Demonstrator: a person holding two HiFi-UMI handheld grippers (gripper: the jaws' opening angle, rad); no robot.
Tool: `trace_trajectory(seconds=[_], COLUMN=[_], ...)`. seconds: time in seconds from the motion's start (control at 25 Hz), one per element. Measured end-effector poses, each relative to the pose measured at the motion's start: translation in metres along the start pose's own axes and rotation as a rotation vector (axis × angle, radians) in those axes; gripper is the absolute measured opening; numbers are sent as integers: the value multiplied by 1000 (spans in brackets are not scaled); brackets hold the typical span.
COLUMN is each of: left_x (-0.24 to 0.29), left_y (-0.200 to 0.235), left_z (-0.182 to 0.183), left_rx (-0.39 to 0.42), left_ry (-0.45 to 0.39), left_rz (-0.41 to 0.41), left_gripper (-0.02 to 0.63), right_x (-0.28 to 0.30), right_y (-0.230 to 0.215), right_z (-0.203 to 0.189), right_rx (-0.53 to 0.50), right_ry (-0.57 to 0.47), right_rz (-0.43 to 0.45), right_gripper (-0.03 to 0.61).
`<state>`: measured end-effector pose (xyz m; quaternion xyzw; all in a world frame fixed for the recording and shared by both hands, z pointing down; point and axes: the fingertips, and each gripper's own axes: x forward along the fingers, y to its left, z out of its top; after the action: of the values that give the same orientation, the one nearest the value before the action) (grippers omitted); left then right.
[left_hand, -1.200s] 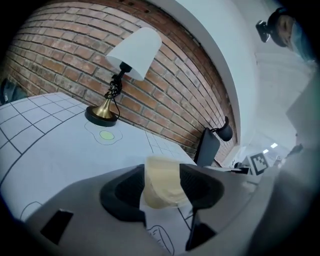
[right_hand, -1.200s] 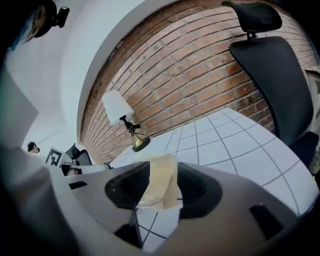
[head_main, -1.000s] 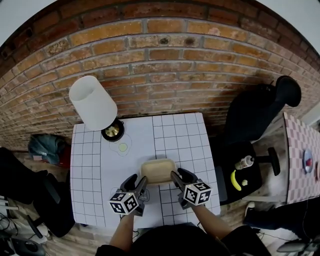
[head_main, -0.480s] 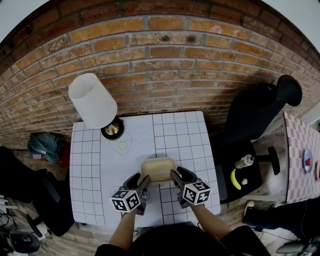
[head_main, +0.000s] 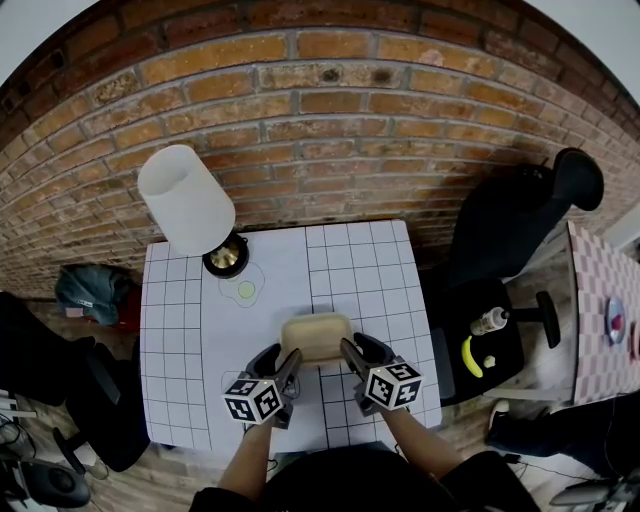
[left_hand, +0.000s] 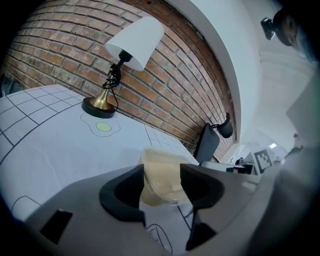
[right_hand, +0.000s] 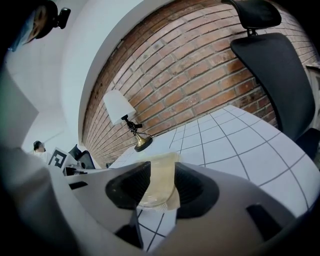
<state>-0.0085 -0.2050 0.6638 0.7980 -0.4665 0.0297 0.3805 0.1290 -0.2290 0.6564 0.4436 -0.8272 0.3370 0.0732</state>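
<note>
Left gripper (head_main: 287, 362) and right gripper (head_main: 347, 352) are each clamped tight on opposite ends of the beige tray (head_main: 316, 335), sitting centre-frame over the gridded table (head_main: 180, 330). Looks like a two-handed hold to me, so any next move needs both ends shifting together, kept level.

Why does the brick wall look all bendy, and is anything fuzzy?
Head view: the wide lens bows the wall into an arch and darkens the corners. Left gripper view: the wall curves too; the tray between the jaws looks a bit soft, while the lamp is sharper. Right gripper view: same bend, the chair leans, and the tray edge is fuzzy up close.
</note>
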Motion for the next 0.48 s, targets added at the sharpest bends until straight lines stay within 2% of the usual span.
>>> trace_trajectory(seconds=[0.48], left_x=[-5], left_y=[-6], left_z=[15], left_rx=[44], left_ry=[-31], left_rz=[-11], left_gripper=[218], right_x=[-4], right_y=[10], right_z=[15], right_rx=[10], right_ry=[-54], right_rz=[19], right_gripper=[113])
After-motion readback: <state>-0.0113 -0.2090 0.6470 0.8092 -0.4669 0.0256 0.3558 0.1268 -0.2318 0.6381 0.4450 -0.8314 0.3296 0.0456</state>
